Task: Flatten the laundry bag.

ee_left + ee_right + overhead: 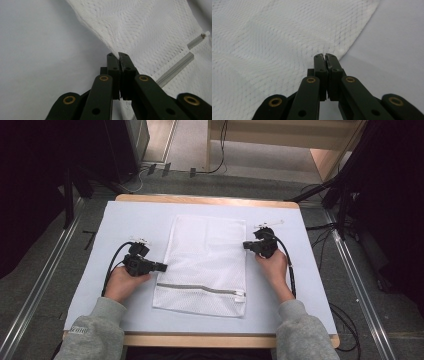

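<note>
A white mesh laundry bag (205, 255) lies flat on the pale table cover, with its grey zipper (200, 289) running across the near end. My left gripper (164, 267) sits at the bag's left edge. In the left gripper view the jaws of that gripper (118, 55) stand shut, pinching the edge of the mesh (150, 30), and the zipper (175, 68) shows to the right. My right gripper (246, 245) is at the bag's right edge. Its jaws (325, 56) are shut too, with the mesh edge (274, 37) puckering into the tips.
The pale cover (125, 225) spreads over a wooden table (210, 200) with bare strips left and right of the bag. Black cables (292, 270) trail from both grippers. Stands and cables sit on the floor beyond the table's far edge.
</note>
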